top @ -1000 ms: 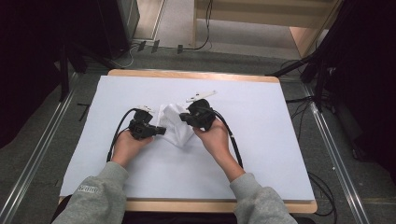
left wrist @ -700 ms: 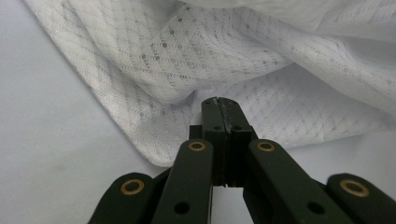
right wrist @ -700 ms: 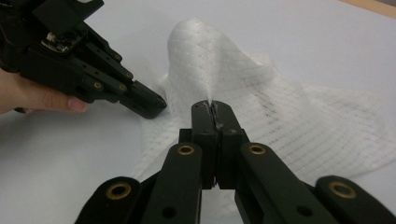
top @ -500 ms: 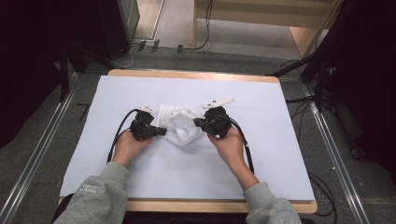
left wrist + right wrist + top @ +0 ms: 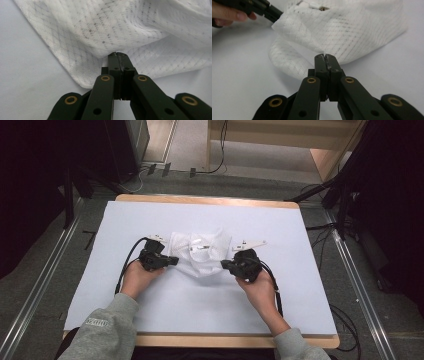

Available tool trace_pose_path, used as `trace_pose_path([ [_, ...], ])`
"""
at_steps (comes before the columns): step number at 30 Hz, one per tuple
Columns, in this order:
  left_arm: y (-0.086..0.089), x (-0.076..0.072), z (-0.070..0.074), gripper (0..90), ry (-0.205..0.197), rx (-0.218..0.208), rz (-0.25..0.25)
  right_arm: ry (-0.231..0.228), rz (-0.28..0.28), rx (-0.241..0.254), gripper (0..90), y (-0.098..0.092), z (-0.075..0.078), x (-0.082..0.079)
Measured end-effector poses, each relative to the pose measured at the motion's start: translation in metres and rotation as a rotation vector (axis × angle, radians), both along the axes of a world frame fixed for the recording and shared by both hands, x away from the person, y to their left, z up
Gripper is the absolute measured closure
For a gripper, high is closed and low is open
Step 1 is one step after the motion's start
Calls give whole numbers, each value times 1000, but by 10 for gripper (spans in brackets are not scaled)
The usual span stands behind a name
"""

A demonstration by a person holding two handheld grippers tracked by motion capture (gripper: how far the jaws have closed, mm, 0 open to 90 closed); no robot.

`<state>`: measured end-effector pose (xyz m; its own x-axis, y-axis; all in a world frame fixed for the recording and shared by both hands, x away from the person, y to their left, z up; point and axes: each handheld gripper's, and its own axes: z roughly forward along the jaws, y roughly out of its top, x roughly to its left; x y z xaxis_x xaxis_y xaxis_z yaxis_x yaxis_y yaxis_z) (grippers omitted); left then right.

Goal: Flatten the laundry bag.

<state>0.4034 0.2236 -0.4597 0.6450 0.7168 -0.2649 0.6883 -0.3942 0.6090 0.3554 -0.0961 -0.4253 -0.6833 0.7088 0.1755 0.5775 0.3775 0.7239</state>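
White mesh cloth point(image 5: 201, 252) sits mid-frame on the white-covered table point(image 5: 300, 285), stretched between both claws: left gripper point(image 5: 174, 260) clamped tight on its left edge, right gripper point(image 5: 223, 265) pinching its lower right edge, jaws fully closed.

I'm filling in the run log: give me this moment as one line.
left gripper: shut on white mesh cloth | right gripper: shut on the cloth's opposite edge | cloth: stretched between them, low over white table cover

Readable text — almost none
Small pale print on the grey sleeve point(image 5: 101, 322) near the cuff — too blurred to make out; nothing else lettered.
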Motion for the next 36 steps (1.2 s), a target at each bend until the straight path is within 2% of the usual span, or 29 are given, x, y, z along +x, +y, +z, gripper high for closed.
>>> trace_pose_path([
  [5, 0, 0, 0, 900, 1, -4, 1, 36, -10, 4, 900, -8, -11, -7],
  [12, 1, 0, 0, 900, 1, -6, -2, 70, -12, -30, 895, -16, -22, -17],
  [18, 1, 0, 0, 900, 1, -4, -2, 22, -30, -6, 778, -30, -6, -24],
  [23, 1, 0, 0, 900, 4, -6, -1, -4, -28, 20, 779, -31, 8, -26],
  [27, 1, 0, 0, 900, 3, -6, 0, -19, -12, 41, 762, -23, 25, -19],
  [29, 1, 0, 0, 900, 3, -7, 0, -31, 8, 45, 749, -10, 35, -13],
  [30, 1, 0, 0, 900, 3, -7, -1, -31, 8, 45, 749, -10, 35, -13],
  [32, 1, 0, -1, 900, 4, -7, -1, -38, 29, 30, 714, 6, 39, -5],
  [33, 1, 0, -1, 900, 4, -7, -1, -38, 29, 30, 714, 6, 39, -5],
  [36, 2, 0, -1, 900, 4, -9, -2, -30, 44, 17, 660, 23, 39, 5],
])
